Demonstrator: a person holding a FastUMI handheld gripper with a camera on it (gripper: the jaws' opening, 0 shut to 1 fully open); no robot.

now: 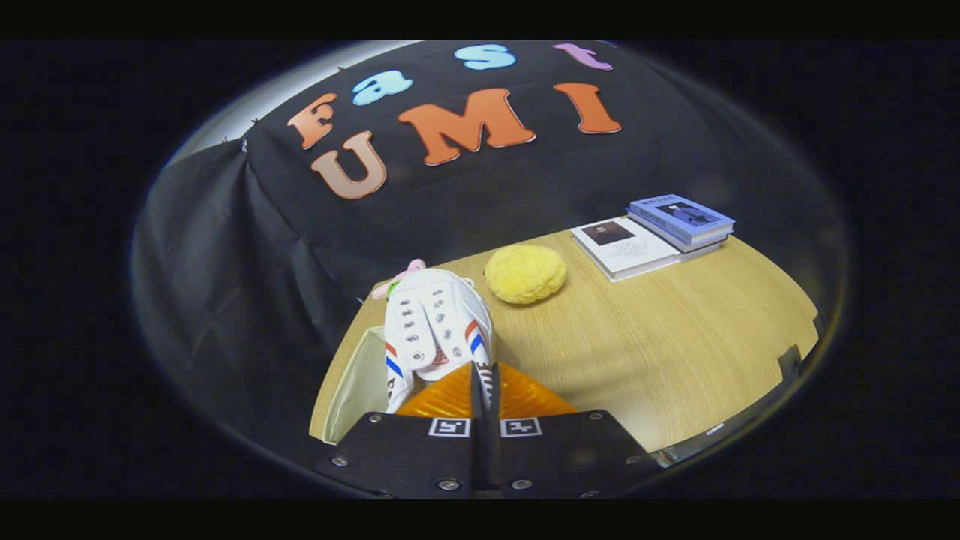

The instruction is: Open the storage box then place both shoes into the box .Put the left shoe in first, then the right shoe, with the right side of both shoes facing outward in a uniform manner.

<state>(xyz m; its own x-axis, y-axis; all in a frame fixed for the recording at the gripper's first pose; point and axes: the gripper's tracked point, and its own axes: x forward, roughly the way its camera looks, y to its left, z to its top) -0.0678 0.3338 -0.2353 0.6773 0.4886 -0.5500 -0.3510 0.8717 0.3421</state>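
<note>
A white sneaker [435, 330] with red and blue side stripes hangs just ahead of my fingers, toe pointing away, its lace eyelets facing up. My gripper [485, 384] is shut on the sneaker, the two fingers nearly together and pinching the rim of its opening. Below and left of the sneaker lies a pale box part [354, 386] at the left end of the wooden table [675, 352]; whether it is the box's wall or its lid I cannot tell. The sneaker's sole and heel are hidden.
A fluffy yellow ball [525, 274] lies on the table just beyond the sneaker's toe. A small pink thing [409, 270] peeks out behind the toe. Two books [652, 232] are stacked at the far right.
</note>
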